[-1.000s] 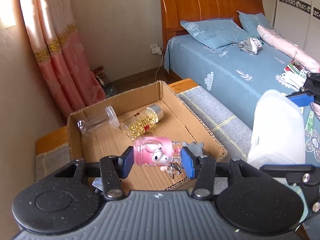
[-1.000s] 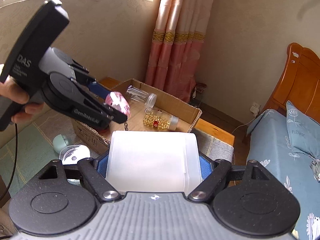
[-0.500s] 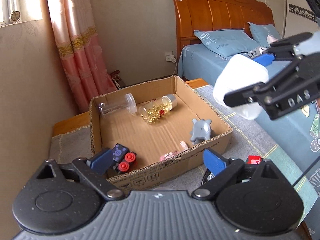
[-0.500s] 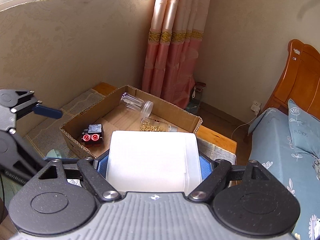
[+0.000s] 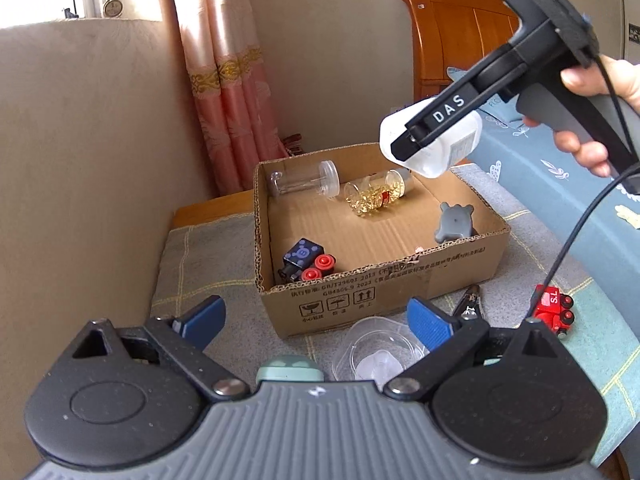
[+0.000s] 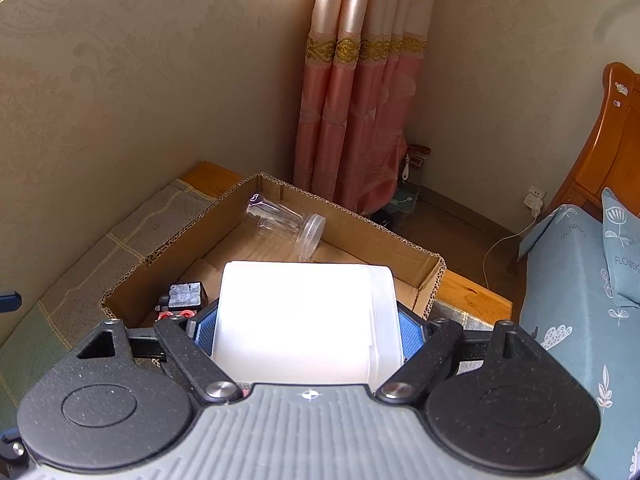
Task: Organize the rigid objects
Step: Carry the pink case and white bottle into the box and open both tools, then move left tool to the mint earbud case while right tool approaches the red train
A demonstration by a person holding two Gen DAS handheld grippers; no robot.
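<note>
Translucent white plastic jar (image 6: 304, 320), clamped broadside in right gripper (image 6: 302, 330), hangs above cardboard box (image 5: 384, 280); left gripper (image 5: 316, 320) spread, empty; released from this height, jar would likely strike capsule bottle (image 5: 376, 194) or bounce out.

Bright daylight from the window (image 5: 108, 4), sharp frames, fisheye bending at edges, white container (image 6: 304, 320) overexposed.

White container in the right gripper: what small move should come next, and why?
Probably lower it into the cardboard box. The right gripper is shut on the white container, which hangs above the box's far right corner, over bare floor beside the capsule jar.
</note>
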